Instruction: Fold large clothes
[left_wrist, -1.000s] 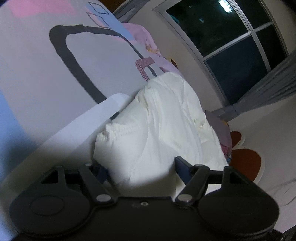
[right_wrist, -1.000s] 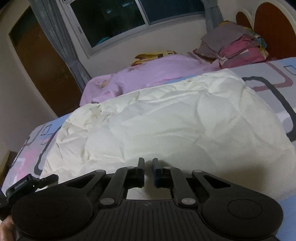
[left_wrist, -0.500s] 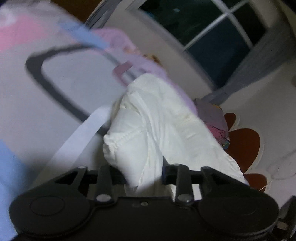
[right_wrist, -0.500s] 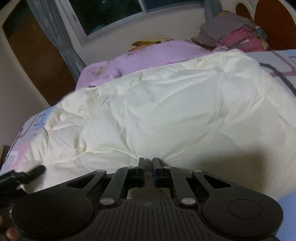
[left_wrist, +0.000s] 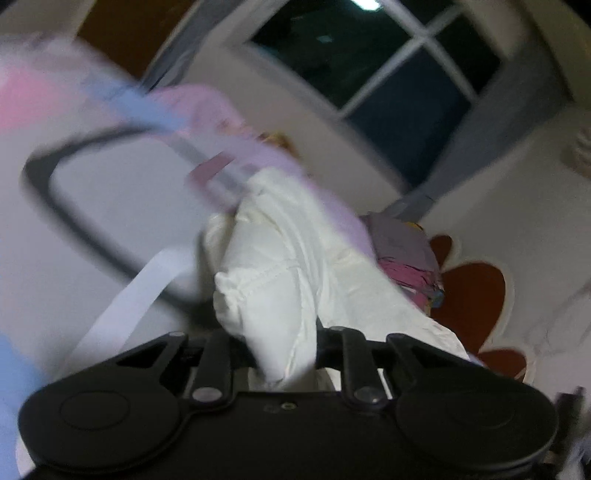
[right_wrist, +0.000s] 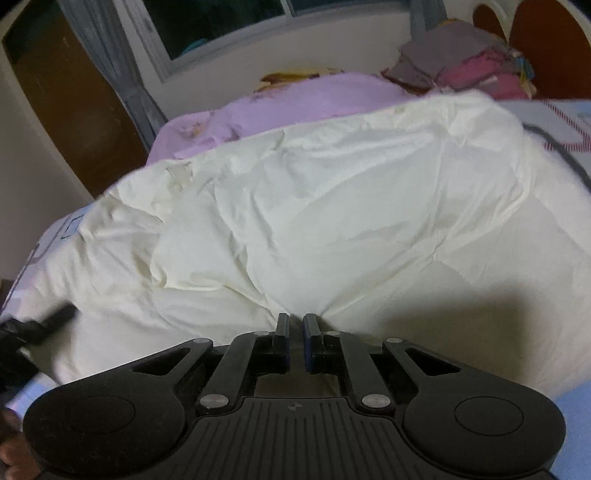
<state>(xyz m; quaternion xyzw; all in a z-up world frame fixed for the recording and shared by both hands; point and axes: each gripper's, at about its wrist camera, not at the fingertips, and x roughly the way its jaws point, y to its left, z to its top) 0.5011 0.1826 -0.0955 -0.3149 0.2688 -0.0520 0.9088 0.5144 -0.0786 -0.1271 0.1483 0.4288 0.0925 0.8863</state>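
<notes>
No readable text, labels, brands or numbers anywhere

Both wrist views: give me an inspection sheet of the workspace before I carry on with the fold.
Surface: bed with a patterned sheet, grey loops on pale ground.
Job's things: white padded garment spread across the bed, puffy and creased.
Clutter: lilac cloth behind the garment; stack of folded clothes by the headboard.
Grippers: left gripper has just been closing and pinches a fold of the garment; right gripper shut on its near edge.
Cables: nothing seen.
Surroundings: dark window, grey curtain, brown door. Left view is blurred.
</notes>
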